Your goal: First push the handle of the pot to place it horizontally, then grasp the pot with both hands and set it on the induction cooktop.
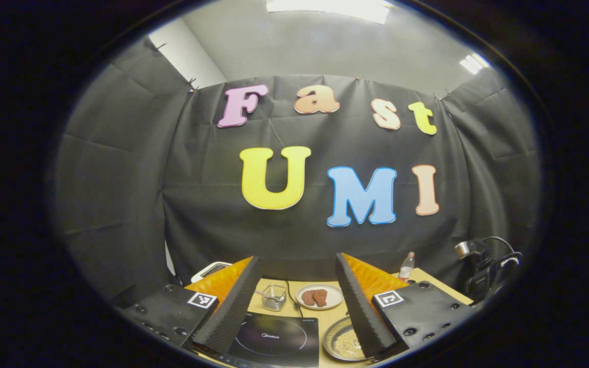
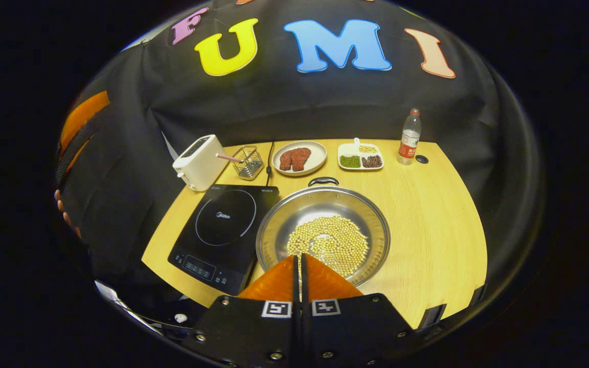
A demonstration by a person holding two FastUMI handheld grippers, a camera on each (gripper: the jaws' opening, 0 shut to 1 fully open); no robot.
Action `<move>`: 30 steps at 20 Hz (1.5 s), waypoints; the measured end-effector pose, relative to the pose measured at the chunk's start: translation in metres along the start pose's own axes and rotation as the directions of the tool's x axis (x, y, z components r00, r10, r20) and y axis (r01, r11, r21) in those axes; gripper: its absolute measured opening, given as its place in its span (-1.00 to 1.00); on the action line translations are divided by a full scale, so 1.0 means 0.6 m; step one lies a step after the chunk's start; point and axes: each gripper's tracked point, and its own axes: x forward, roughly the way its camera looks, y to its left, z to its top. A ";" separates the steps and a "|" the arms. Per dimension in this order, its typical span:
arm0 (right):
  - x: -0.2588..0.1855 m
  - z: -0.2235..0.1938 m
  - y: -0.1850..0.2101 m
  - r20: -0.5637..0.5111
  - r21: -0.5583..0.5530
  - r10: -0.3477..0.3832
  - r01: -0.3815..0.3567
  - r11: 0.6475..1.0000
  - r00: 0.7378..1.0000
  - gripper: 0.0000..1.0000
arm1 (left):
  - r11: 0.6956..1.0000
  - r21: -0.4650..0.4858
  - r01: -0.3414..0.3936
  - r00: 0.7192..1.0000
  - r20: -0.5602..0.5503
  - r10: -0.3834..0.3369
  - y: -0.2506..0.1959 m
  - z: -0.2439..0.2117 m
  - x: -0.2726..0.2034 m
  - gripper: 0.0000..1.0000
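Silver pot (image 2: 356,209), black induction cooktop (image 2: 223,225), pale wooden table (image 2: 437,220).

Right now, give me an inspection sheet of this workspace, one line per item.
Surface: wooden table, bare on its right side.
Job's things: pot with beans beside the cooktop, not on it; one handle at the far rim.
Clutter: toaster, wire basket, meat plate, divided dish, bottle.
Grippers: left gripper held high, jaws open; right gripper over the pot's near rim, jaws closed on nothing.
Cables: one cord runs back from the cooktop; more cables at the right wall.
Surroundings: black cloth wall, ceiling light.
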 end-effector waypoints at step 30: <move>0.153 -0.199 0.028 -0.379 0.223 0.161 -0.079 0.972 0.911 -0.99 | 0.994 0.019 -0.105 0.994 -0.032 0.105 0.071 -0.011 -0.029 0.97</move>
